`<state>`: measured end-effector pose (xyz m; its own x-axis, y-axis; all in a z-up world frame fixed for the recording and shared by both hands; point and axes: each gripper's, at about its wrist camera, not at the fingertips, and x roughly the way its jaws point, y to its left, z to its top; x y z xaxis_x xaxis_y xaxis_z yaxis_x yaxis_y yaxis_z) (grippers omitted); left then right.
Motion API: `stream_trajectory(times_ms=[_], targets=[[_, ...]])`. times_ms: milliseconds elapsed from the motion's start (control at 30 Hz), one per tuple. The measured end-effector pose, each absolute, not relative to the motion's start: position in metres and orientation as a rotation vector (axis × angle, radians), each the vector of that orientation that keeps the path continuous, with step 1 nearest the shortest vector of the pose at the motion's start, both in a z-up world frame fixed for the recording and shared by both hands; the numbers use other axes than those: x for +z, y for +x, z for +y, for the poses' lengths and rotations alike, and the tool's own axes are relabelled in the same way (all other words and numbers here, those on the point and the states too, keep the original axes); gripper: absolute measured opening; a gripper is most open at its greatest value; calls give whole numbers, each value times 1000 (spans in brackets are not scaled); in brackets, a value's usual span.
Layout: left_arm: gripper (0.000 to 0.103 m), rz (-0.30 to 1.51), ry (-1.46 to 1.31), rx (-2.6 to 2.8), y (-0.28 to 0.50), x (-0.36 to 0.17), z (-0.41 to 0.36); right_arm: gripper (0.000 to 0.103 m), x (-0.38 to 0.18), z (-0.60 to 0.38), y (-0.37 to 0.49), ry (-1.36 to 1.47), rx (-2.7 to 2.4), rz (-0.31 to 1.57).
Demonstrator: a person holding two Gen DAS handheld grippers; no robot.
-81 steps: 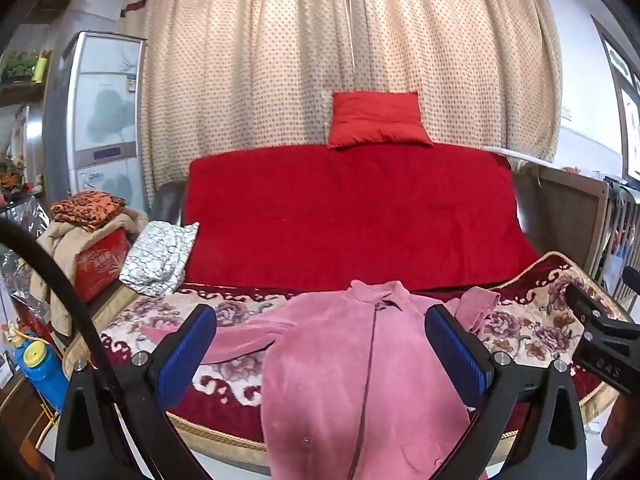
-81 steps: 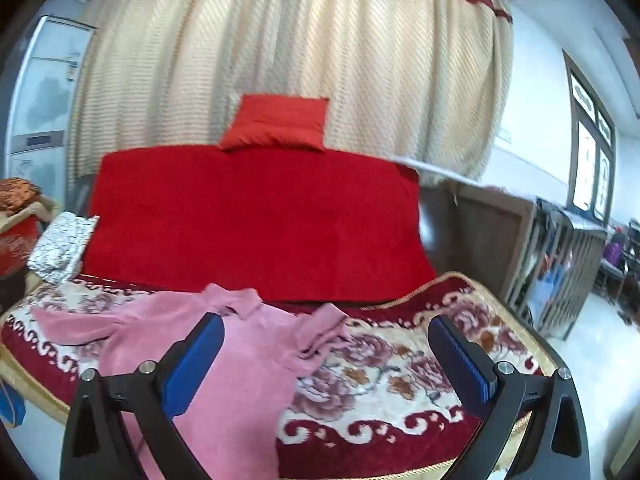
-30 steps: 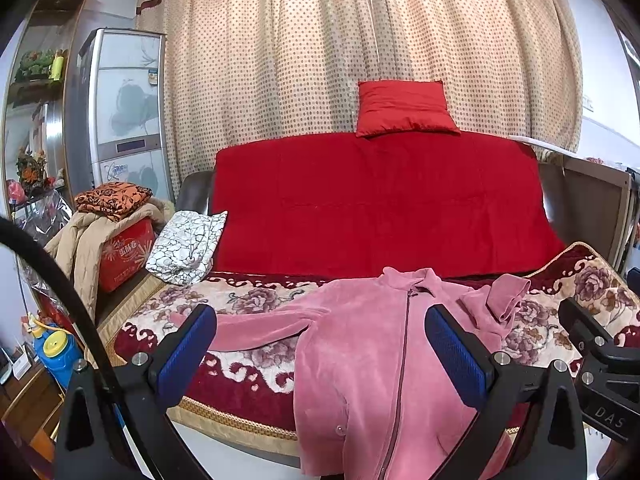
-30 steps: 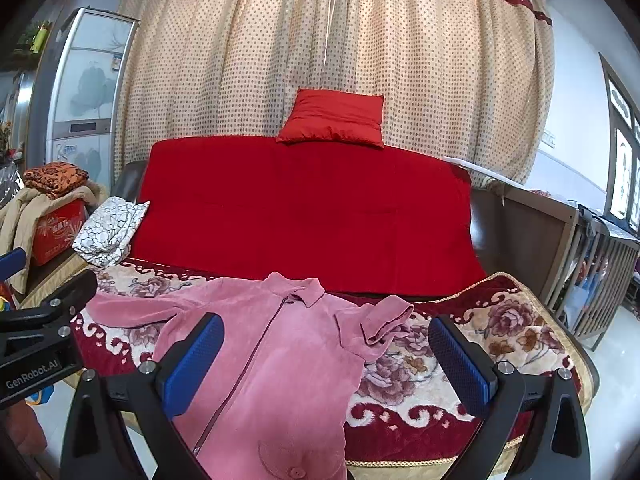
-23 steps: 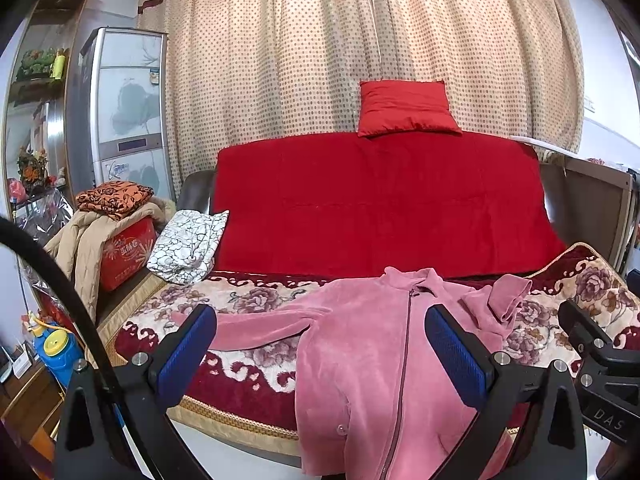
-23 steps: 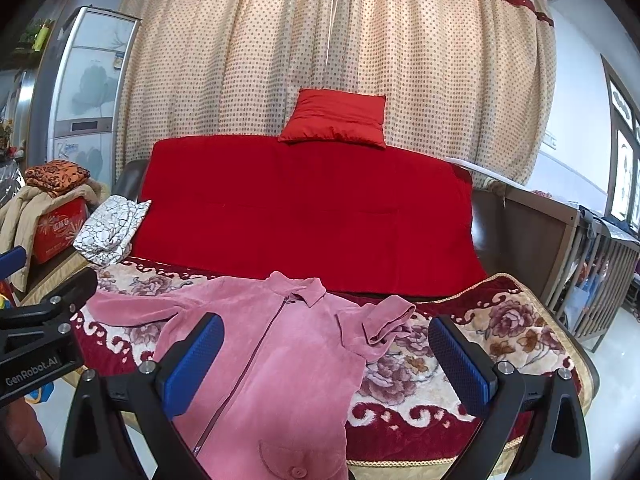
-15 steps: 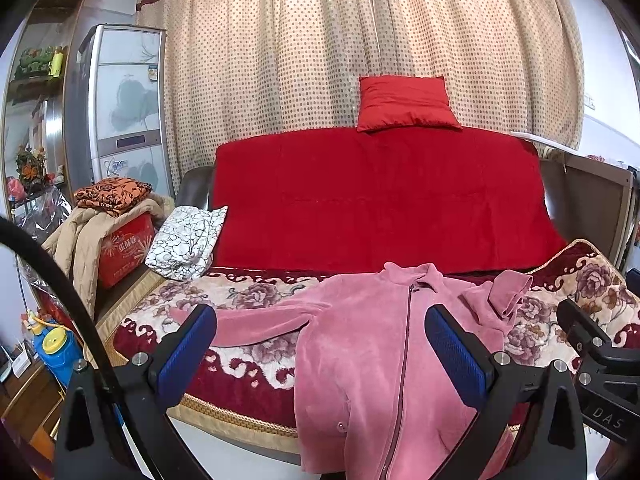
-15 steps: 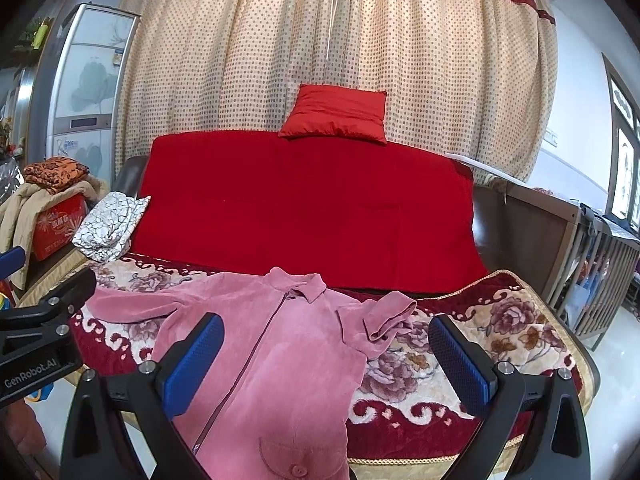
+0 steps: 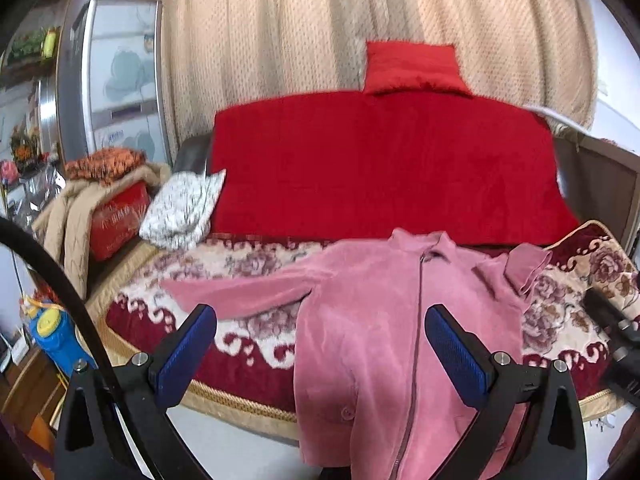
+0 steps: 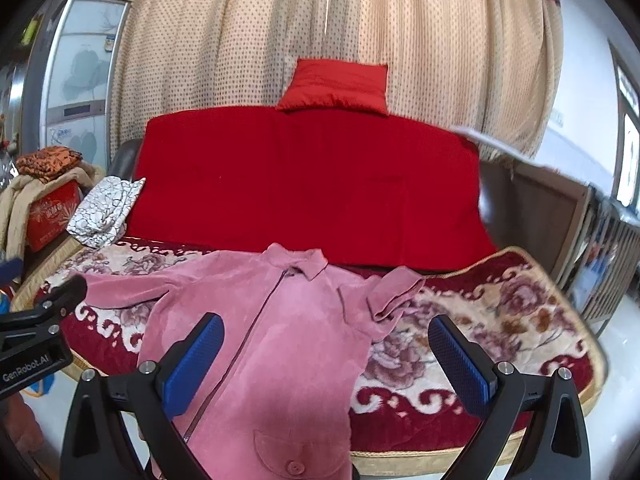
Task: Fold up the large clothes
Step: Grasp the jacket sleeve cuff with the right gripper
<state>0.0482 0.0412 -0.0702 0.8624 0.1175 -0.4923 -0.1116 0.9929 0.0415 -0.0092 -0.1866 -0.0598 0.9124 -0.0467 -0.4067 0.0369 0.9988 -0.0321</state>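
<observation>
Jacket (image 9: pixel 384 320) is pink and lies spread out on the sofa seat (image 9: pixel 248 264), front side up, with its zipper (image 9: pixel 416 320) shut. Its bottom part hangs over the front edge of the seat.

The left claw (image 9: pixel 320 344) is wide open and holds nothing. Its blue pads (image 9: pixel 184 352) sit in the air in front of the jacket. The right claw (image 10: pixel 326 354) is wide open too, with nothing in it. Its blue pads (image 10: pixel 194 360) sit over the lower part of the jacket without touching it. A bit of the left claw shows at the left edge of the right camera view.

One sleeve (image 9: pixel 240 292) lies straight out to the left on the flowery cover. The other sleeve (image 10: pixel 394 290) is bent up and folded back near the shoulder. The collar (image 10: pixel 298 260) points to the back of the sofa.

A red blanket (image 9: pixel 384 168) covers the sofa back, and a red pillow (image 9: pixel 412 66) sits on top of it. A black and white cloth (image 9: pixel 180 210) lies at the left end of the seat. Past it is a red box (image 9: pixel 116 220) with a tan coat (image 9: pixel 68 216) and an orange cloth (image 9: pixel 104 164) on top; you cannot see what is inside. A blue jug (image 9: pixel 56 336) with a yellow lid stands on the floor. Dotted curtains (image 10: pixel 340 40) hang behind, and a fridge (image 9: pixel 116 76) stands at the left.
</observation>
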Motion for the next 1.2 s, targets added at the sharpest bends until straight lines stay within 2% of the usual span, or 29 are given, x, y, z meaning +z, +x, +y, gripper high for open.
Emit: stream_trajectory(times_ms=[400,633,900,967,1067,1167,1200], targets=[[103,729,-61,114,120,-137,59,103,-135,-292,83,208,-58,544],[103,819,-25,100,152,-165,53,103,-195,-351,160,461,16,667],[103,857,6,118,177,-178,54,103,-216,-396,226,717,29,598],[103,858,14,116,181,-179,52,99,-215,-405,238,751,20,575],[103,869,37,111,188,-182,47,86,-218,-417,264,785,1,579],[103,875,53,101,192,-185,42,59,-232,-425,294,821,-14,642],[103,874,59,96,193,-185,41,37,-237,-425,299,833,-10,659]])
